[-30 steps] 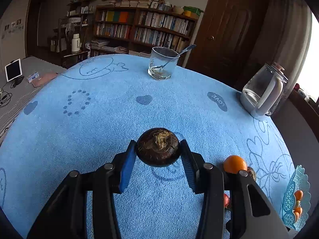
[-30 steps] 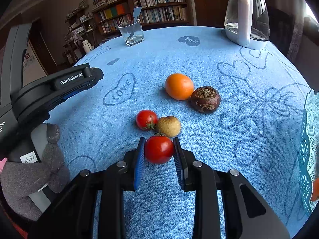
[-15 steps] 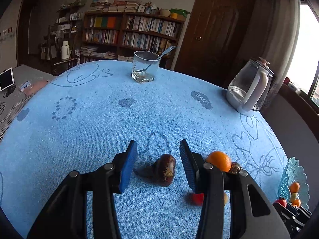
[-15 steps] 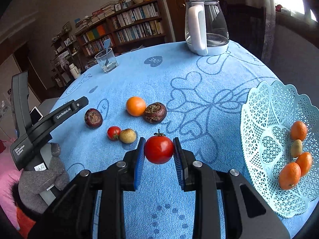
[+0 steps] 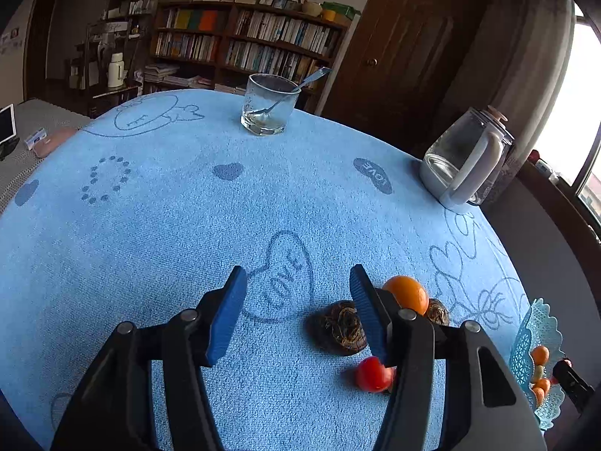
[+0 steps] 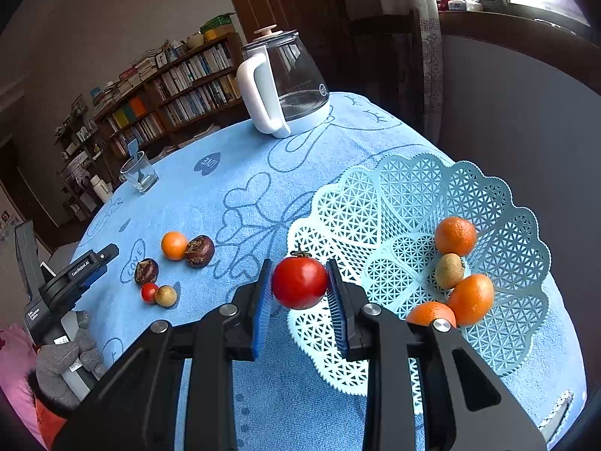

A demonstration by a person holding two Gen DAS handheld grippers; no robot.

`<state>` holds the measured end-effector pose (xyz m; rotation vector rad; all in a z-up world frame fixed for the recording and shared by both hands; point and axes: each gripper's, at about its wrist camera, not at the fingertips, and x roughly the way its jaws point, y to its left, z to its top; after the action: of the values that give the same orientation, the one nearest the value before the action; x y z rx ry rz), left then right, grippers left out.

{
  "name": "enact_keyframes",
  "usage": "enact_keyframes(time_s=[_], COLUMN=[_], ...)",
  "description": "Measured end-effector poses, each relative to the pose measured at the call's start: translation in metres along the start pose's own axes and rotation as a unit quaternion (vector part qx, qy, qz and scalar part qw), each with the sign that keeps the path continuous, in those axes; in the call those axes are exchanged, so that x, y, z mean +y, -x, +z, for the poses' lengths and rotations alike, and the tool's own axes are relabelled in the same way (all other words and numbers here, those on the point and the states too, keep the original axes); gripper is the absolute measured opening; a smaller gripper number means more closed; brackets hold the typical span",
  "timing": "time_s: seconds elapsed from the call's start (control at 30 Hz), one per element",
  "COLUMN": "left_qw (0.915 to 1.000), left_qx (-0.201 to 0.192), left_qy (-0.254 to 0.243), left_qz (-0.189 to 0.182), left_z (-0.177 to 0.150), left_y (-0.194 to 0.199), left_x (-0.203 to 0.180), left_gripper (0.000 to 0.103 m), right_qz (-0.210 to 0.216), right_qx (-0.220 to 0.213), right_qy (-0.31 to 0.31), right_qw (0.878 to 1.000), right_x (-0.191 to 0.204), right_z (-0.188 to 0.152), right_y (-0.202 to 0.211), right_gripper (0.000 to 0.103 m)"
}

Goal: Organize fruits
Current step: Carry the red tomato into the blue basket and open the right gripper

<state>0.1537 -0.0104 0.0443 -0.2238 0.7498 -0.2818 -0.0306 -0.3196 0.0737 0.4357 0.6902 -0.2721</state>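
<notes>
the tomato [image 6: 299, 282] is being kept clamped in the right tongs [image 6: 300, 293] until centred over the basket [image 6: 409, 203], left tongs [image 5: 298, 310] being held apart.

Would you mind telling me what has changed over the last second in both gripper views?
The left gripper let go of the dark brown fruit, which now lies on the blue cloth by its right finger; its jaws stand open and empty. The right gripper carried the red tomato rightward from the loose pile to the rim of the lattice basket. The kettle and glass stayed put.
</notes>
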Motion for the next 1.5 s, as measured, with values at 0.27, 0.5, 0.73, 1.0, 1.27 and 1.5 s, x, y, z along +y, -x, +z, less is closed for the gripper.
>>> enact_keyframes(time_s=[0.27,0.5,0.73,1.0,1.27,1.5], left_qw=[0.9988,0.9968,0.9940,0.9923,0.9956,0.9957], left_qx=[0.025,0.048,0.063,0.069,0.037,0.009], left_qy=[-0.041,-0.064,-0.089,-0.103,-0.085,-0.086], left_qz=[-0.005,0.001,0.006,-0.001,-0.012,-0.033], left_z=[-0.011,-0.018,-0.023,-0.024,-0.018,-0.014], left_y=[-0.015,-0.029,-0.037,-0.039,-0.020,0.000], left_x=[-0.019,-0.027,-0.034,-0.039,-0.034,-0.041], left_gripper=[0.067,0.067,0.063,0.044,0.044,0.044], right_qz=[-0.013,-0.014,-0.010,-0.012,-0.018,-0.031], right_qx=[0.001,-0.012,-0.011,-0.018,-0.038,-0.054], right_qy=[-0.031,-0.050,-0.053,-0.046,-0.045,-0.050], right_qw=[0.999,0.999,0.998,0.999,0.998,0.997], right_x=[-0.024,-0.032,-0.033,-0.028,-0.030,-0.040], right_z=[-0.007,-0.009,-0.012,-0.012,-0.007,-0.008], right_y=[-0.001,0.004,0.003,0.008,0.021,0.035], right_gripper=[0.038,0.057,0.059,0.059,0.059,0.059])
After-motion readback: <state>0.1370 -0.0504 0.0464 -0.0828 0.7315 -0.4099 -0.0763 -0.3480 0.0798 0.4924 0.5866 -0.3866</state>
